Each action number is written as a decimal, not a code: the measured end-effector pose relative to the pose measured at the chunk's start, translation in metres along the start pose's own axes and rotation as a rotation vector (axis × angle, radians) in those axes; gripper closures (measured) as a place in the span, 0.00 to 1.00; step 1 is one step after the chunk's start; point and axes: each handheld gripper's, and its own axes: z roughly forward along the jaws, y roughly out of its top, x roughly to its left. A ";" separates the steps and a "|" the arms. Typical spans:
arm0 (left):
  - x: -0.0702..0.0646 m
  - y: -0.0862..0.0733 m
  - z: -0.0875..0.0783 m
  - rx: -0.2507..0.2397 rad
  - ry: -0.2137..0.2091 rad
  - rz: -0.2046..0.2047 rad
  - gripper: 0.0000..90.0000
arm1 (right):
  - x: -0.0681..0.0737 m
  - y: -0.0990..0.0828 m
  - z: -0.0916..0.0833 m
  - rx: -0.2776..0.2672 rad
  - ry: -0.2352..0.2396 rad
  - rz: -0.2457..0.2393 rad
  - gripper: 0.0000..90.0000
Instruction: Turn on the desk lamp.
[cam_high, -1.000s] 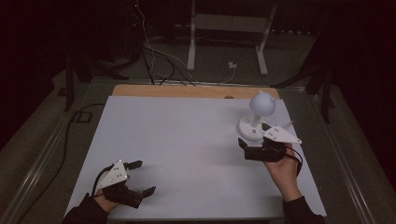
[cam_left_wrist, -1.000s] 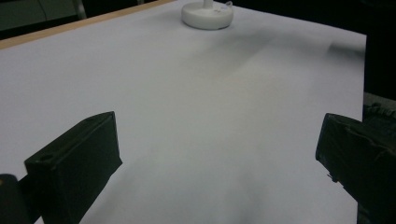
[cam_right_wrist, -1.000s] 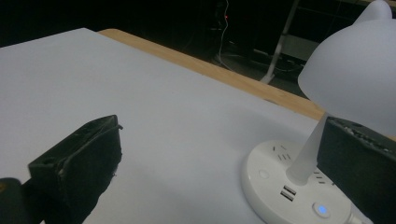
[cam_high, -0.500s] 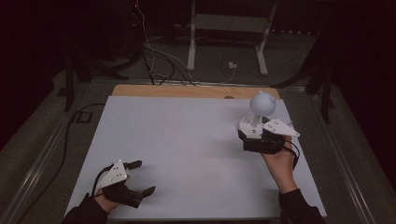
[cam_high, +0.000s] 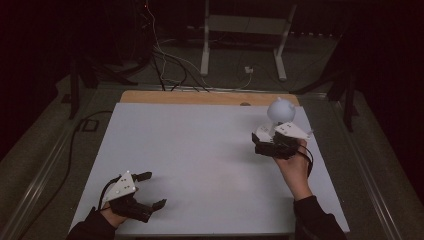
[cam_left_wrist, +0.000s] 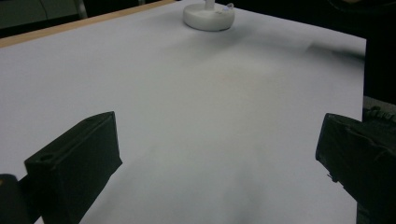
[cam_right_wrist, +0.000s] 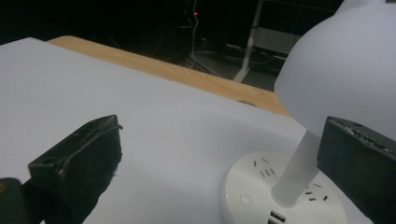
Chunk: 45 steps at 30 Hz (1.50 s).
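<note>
Both grippers, left (cam_high: 152, 190) and right (cam_high: 257, 144), gape beside a smooth, round-headed white lamp (cam_high: 280, 112).

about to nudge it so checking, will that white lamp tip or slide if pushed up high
The lamp carries a big round shade on a thin stem, so a push up high would probably tip it. Its base is broad and flat with sockets, likely weighted; a low push should slide it. The shade looks smooth, possibly slippery.

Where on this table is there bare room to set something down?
Nearly all of the white tabletop is bare: the whole stretch from the left gripper at the near left edge across to the right gripper. The far right is crowded, where the white lamp stands on its socket base.
</note>
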 end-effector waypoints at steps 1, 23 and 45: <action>0.000 0.000 0.000 0.002 0.000 0.001 0.00 | 0.000 0.000 0.000 0.000 0.000 0.000 0.00; 0.000 0.000 -0.001 0.000 -0.007 -0.007 0.00 | 0.001 -0.015 0.026 0.047 -0.137 0.102 0.67; 0.000 0.000 0.000 0.000 -0.011 -0.006 0.00 | -0.006 -0.033 0.039 0.131 -0.200 0.105 1.00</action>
